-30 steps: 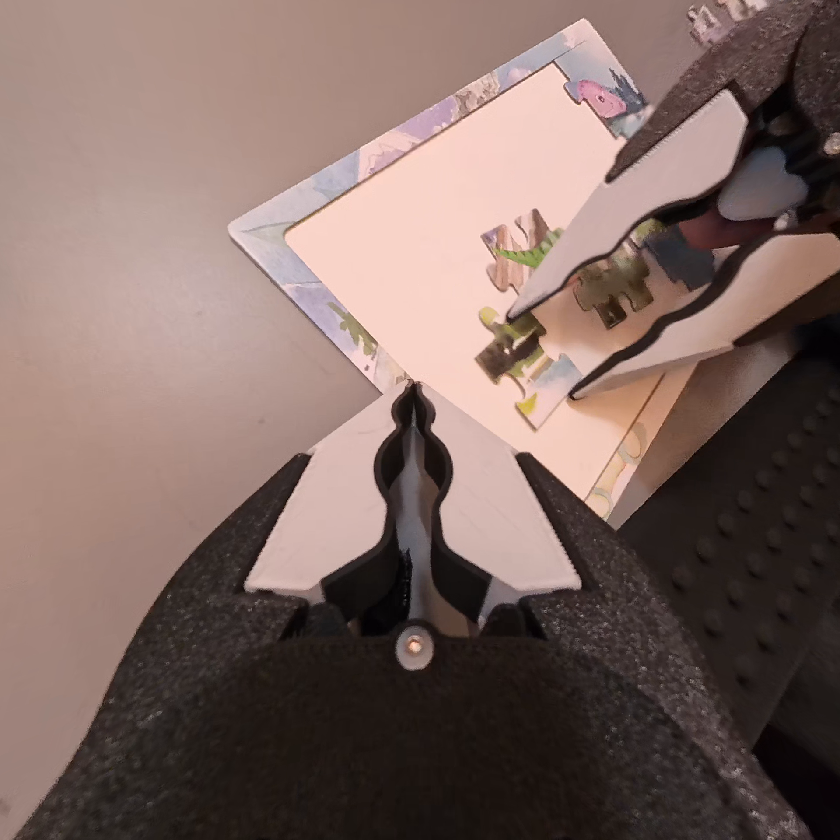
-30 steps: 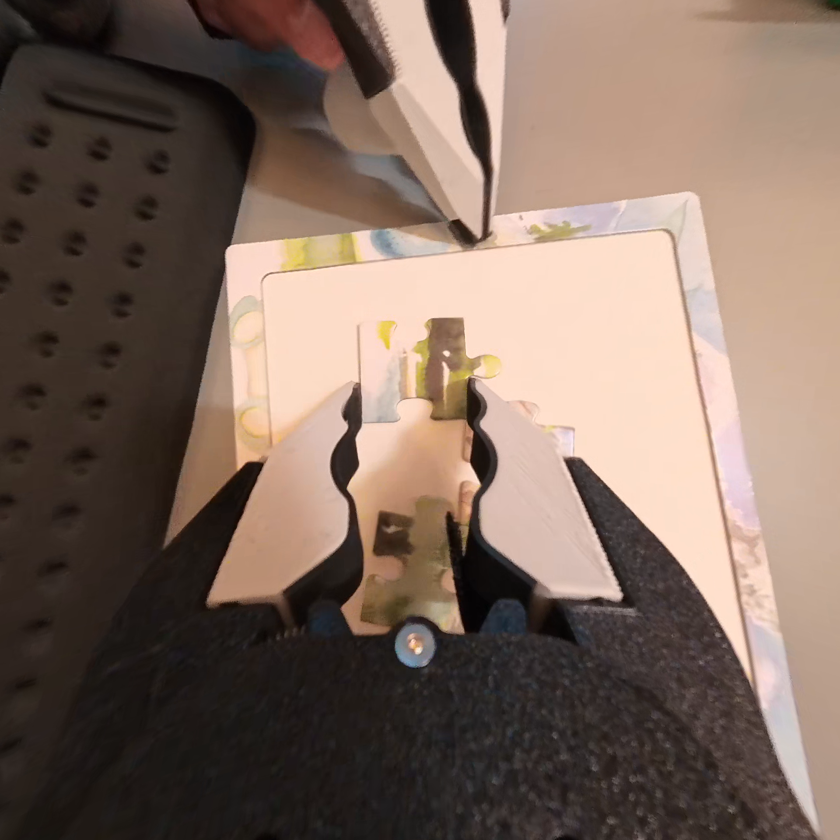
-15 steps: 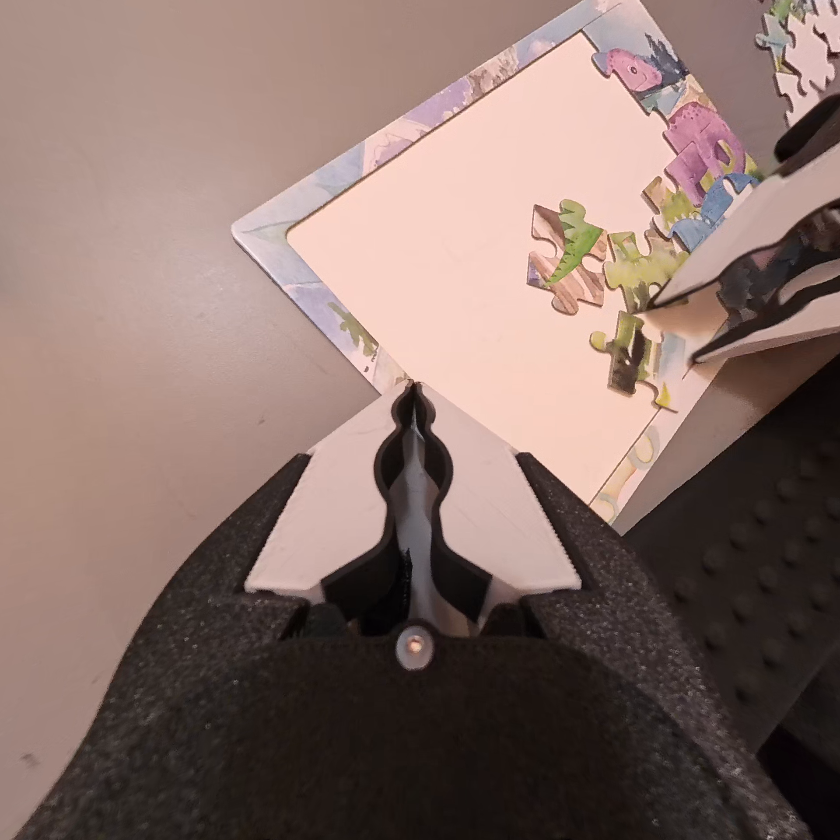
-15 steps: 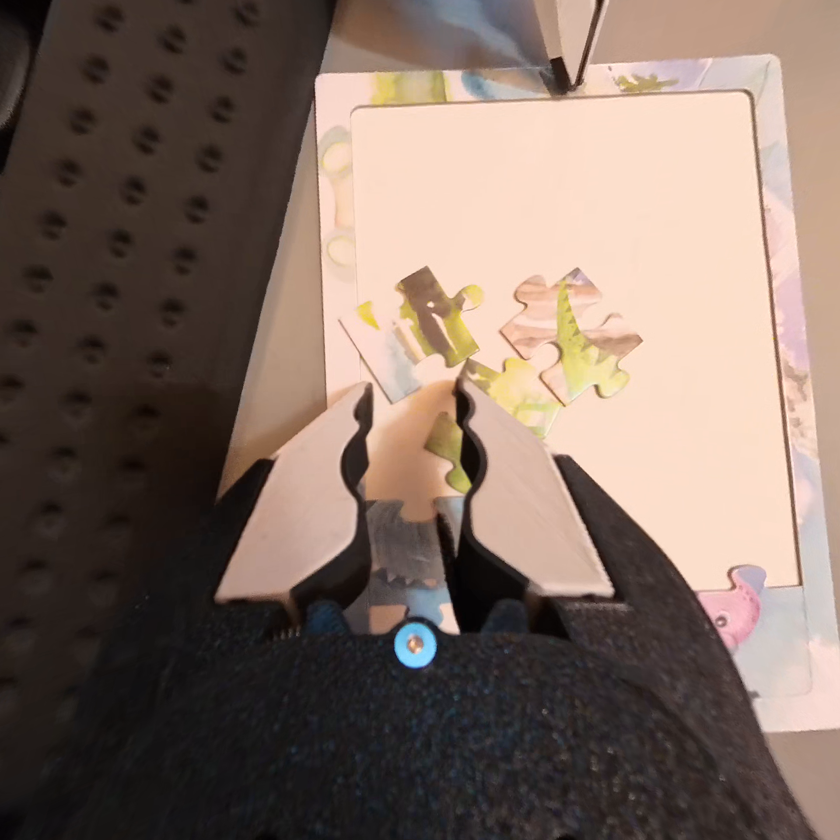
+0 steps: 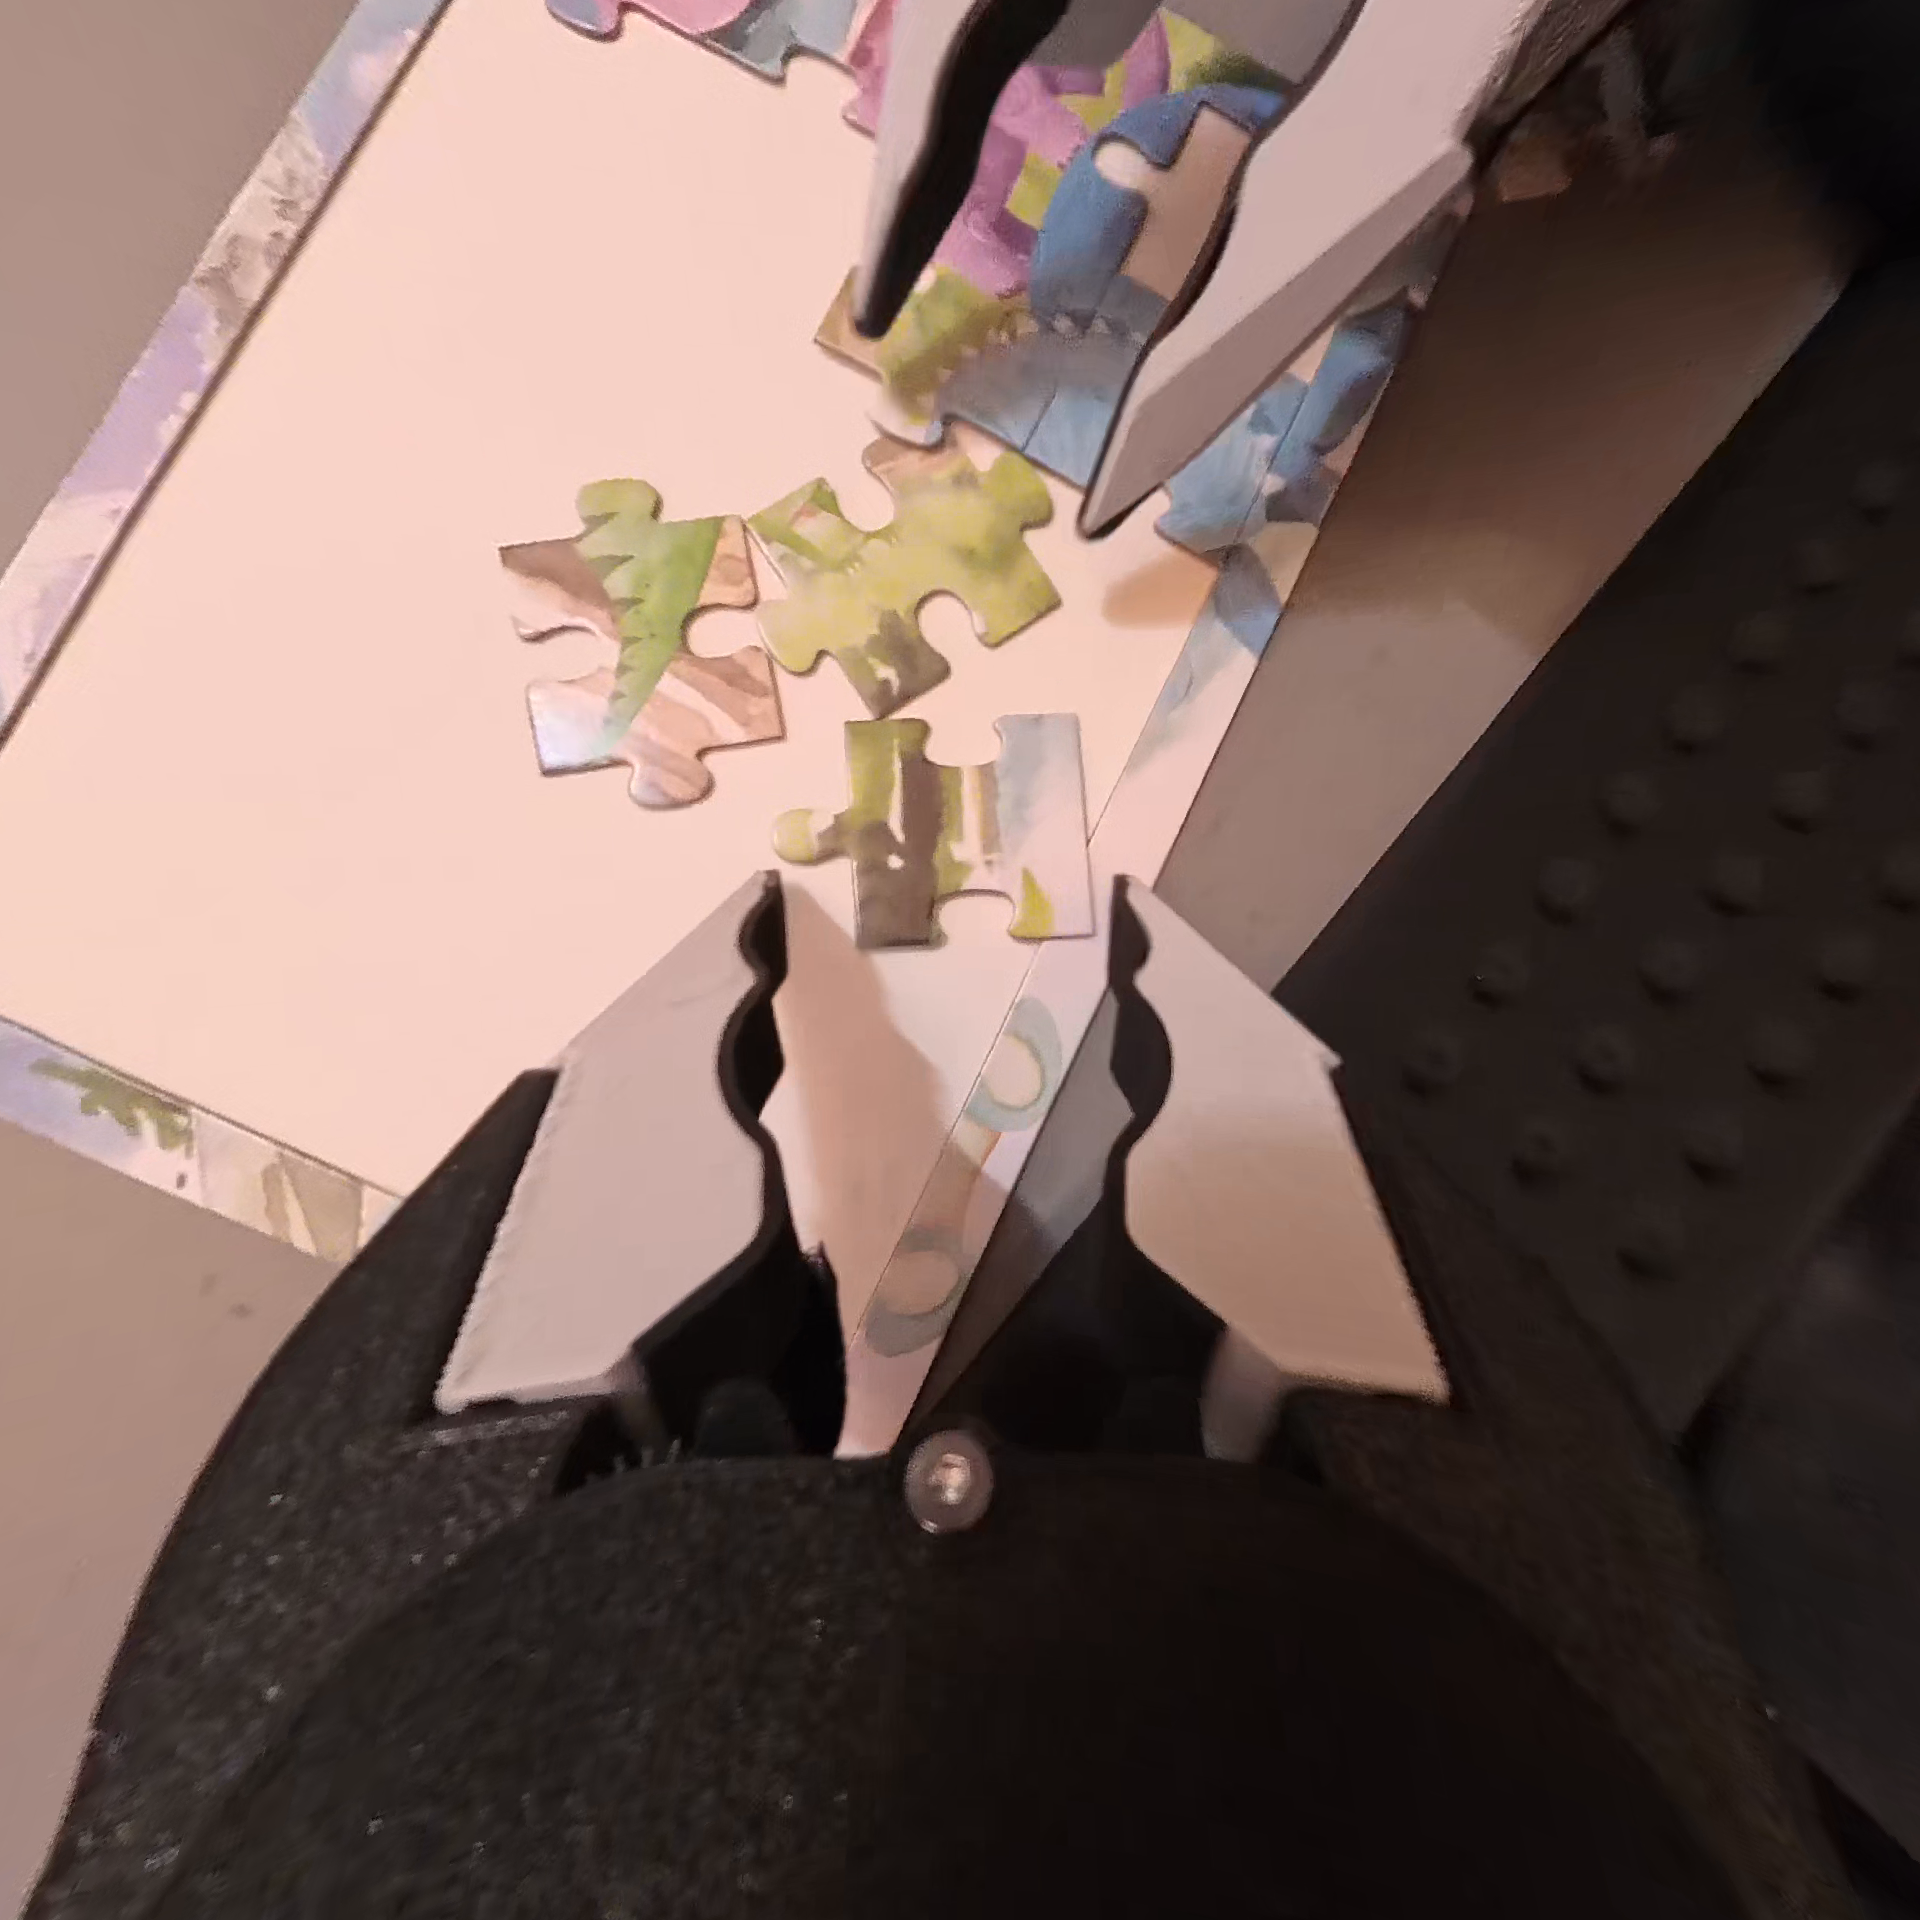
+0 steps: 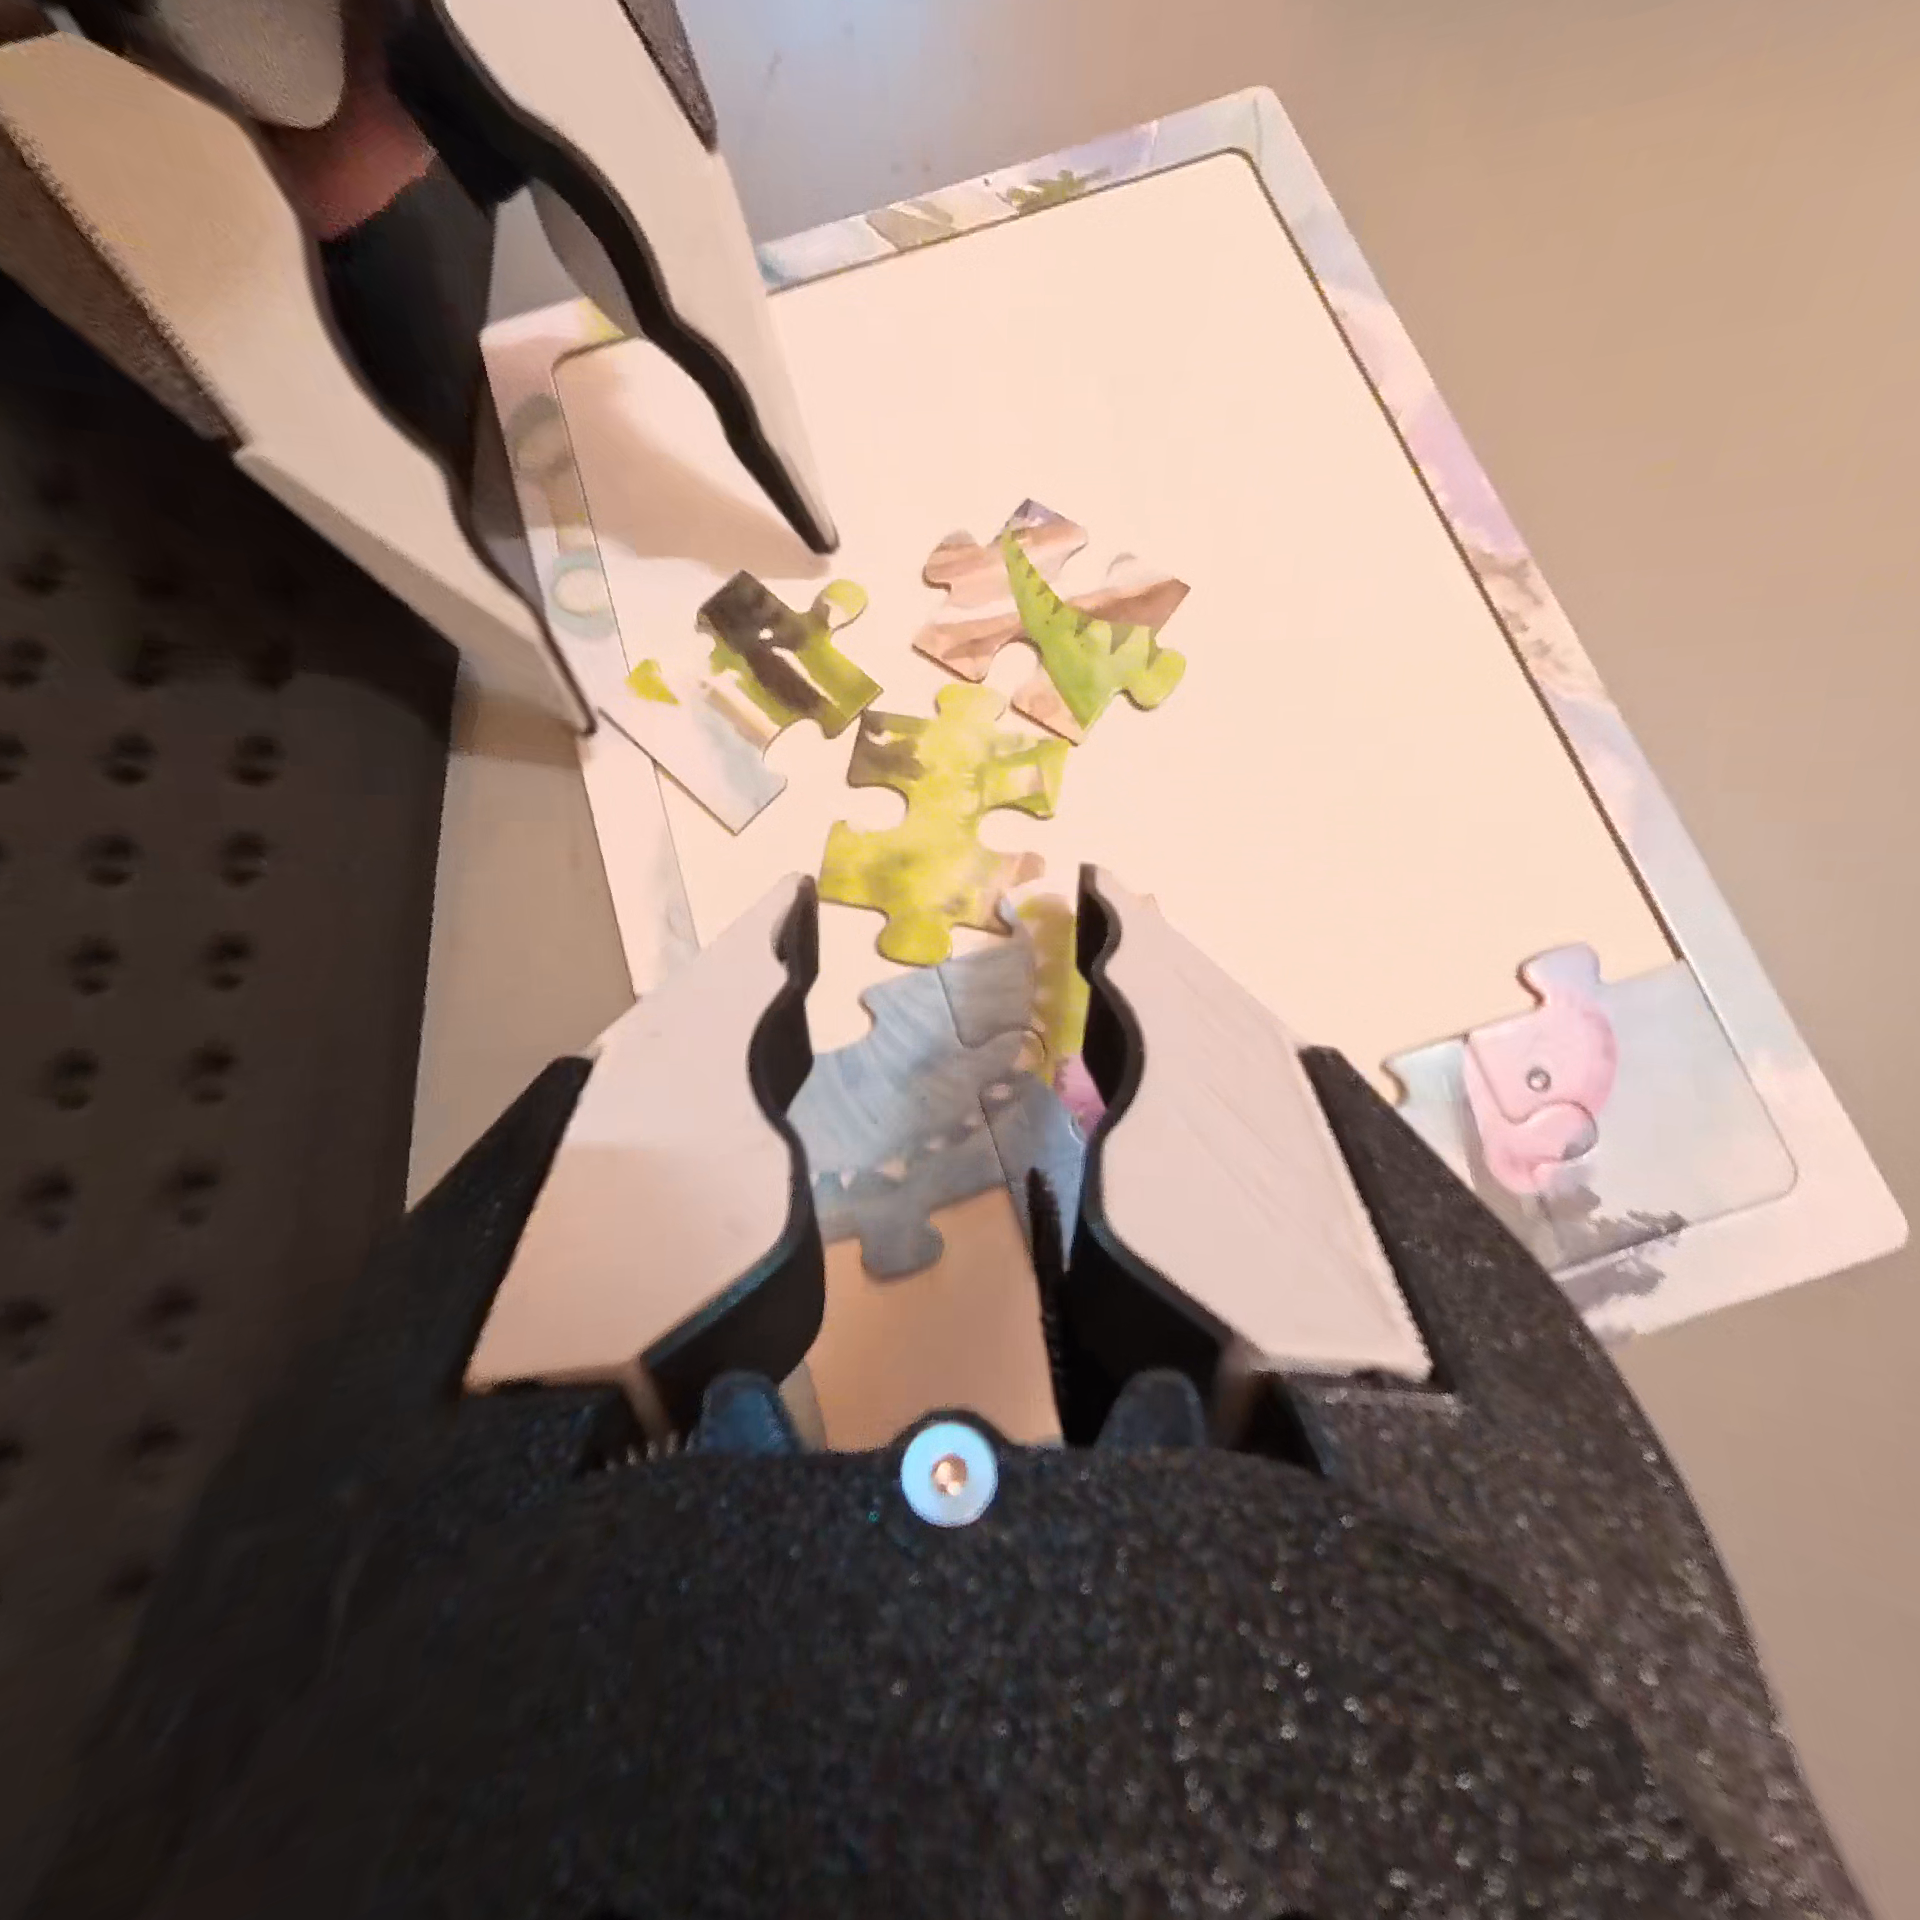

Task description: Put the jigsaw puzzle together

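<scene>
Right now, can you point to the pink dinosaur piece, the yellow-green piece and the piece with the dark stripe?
pink dinosaur piece [image 6: 1548,1091], right wrist view, on its head.
yellow-green piece [image 6: 940,821], right wrist view, on its middle.
piece with the dark stripe [image 5: 914,831], left wrist view, on the stripe.

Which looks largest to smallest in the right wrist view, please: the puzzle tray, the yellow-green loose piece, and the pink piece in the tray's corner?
1. Puzzle tray, by far the largest.
2. Yellow-green piece and pink piece: they look about alike, so I would not rank them.
</scene>
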Demonstrator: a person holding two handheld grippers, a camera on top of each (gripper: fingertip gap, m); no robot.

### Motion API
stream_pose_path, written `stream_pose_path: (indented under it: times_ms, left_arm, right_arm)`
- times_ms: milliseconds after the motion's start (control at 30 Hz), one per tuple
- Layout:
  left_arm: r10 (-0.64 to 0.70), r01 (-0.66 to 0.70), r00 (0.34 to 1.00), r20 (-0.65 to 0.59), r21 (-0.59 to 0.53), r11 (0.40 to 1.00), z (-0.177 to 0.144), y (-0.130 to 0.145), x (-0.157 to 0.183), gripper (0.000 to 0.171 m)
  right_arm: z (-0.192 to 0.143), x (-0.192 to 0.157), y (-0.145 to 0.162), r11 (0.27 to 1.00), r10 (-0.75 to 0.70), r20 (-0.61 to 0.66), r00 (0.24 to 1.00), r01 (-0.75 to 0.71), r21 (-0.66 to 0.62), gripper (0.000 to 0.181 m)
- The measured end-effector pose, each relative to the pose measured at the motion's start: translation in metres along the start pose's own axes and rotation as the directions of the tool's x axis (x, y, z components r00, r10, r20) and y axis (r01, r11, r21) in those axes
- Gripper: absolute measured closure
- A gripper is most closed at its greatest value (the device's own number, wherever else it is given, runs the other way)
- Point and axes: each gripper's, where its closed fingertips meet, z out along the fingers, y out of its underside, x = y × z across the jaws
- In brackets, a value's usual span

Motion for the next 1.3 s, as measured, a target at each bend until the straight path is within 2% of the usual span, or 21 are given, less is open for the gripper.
stream_pose_path:
  times_ms: [67,167,333,433,667,800,900,1033,1300]
  left_arm:
    - [0.014,-0.013,1.0,0.027,-0.022,1.0,0.003,0.001,-0.002,0.099]
    - [0.015,-0.013,0.999,0.041,-0.041,0.999,0.005,0.001,-0.005,0.1]
    - [0.023,-0.02,0.999,0.03,-0.073,0.997,0.004,0.003,-0.006,0.11]
    - [0.041,-0.04,0.999,0.012,-0.093,0.995,0.002,0.004,-0.006,0.125]
    - [0.146,-0.152,0.988,-0.058,-0.114,0.982,0.003,0.003,-0.005,0.125]
    - [0.202,-0.214,0.974,-0.1,-0.135,0.967,0.007,-0.001,-0.002,0.125]
    - [0.231,-0.246,0.965,-0.121,-0.128,0.961,0.012,-0.008,0.002,0.125]
    - [0.252,-0.27,0.957,-0.144,-0.126,0.955,0.021,-0.018,0.009,0.125]
    - [0.3,-0.325,0.935,-0.188,-0.123,0.938,0.032,-0.031,0.021,0.125]
  right_arm:
    - [0.009,-0.002,0.0,0.999,-0.034,-0.005,0.999,0.034,-0.012,0.131]
    - [0.018,-0.002,0.003,0.995,-0.085,-0.012,0.996,0.084,-0.051,0.131]
    - [0.018,0.015,-0.001,0.996,-0.063,-0.051,0.997,0.06,-0.062,0.132]
    - [0.018,0.023,-0.002,0.997,-0.05,-0.071,0.996,0.046,-0.056,0.134]
    - [0.002,0.037,-0.003,1.0,0.008,-0.136,0.991,-0.009,-0.004,0.134]
    - [-0.028,0.059,0.028,0.992,0.098,-0.281,0.955,-0.118,-0.055,0.134]
    - [-0.049,0.066,0.051,0.978,0.173,-0.348,0.921,-0.202,-0.048,0.134]
    - [-0.064,0.065,0.074,0.954,0.272,-0.37,0.888,-0.301,-0.021,0.135]
    - [-0.06,0.062,0.074,0.943,0.325,-0.308,0.894,-0.332,0.028,0.139]
